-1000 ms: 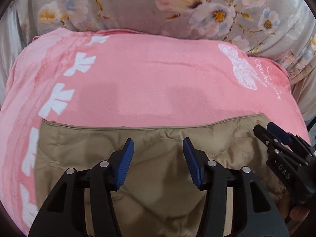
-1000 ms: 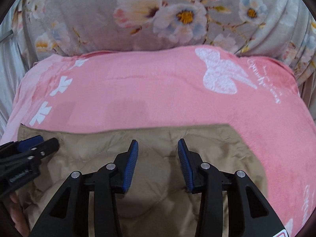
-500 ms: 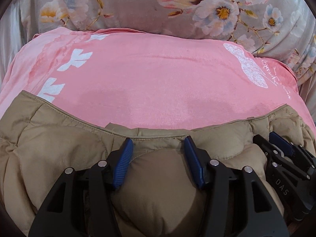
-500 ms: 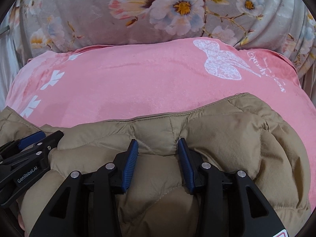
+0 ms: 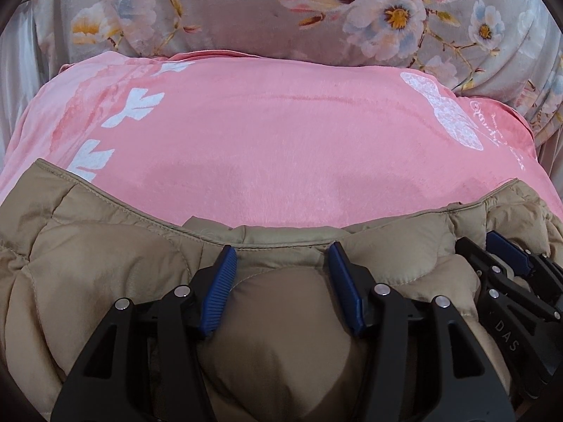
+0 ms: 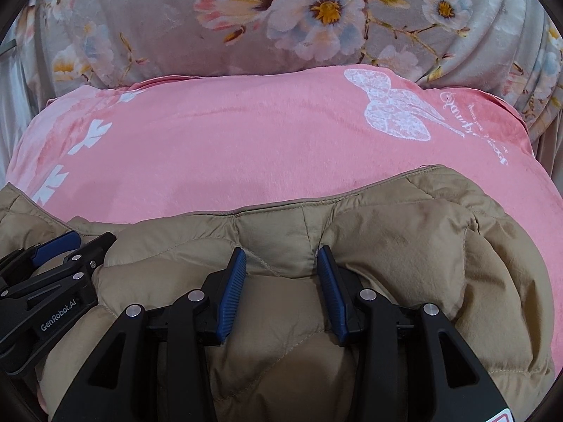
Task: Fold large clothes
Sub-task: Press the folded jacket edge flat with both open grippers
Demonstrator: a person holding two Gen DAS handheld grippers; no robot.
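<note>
A tan quilted puffer jacket (image 5: 105, 253) lies bunched on a pink blanket (image 5: 274, 147); it also shows in the right wrist view (image 6: 404, 232). My left gripper (image 5: 281, 256) stands with its jaws apart, pressed down on a puffed fold of the jacket near its seamed edge. My right gripper (image 6: 281, 260) also has its jaws apart with jacket fabric bulging between them. The right gripper shows at the right edge of the left wrist view (image 5: 506, 263). The left gripper shows at the left edge of the right wrist view (image 6: 63, 253). The two grippers sit side by side.
The pink blanket (image 6: 246, 140) with white bow prints covers the surface beyond the jacket. A grey floral cushion or cover (image 5: 316, 10) rises behind it, also in the right wrist view (image 6: 281, 17).
The jacket went from a flat thin layer to a thick puffed bundle under both grippers; its far edge now sits folded over, nearer the grippers. Both grippers stayed open.
</note>
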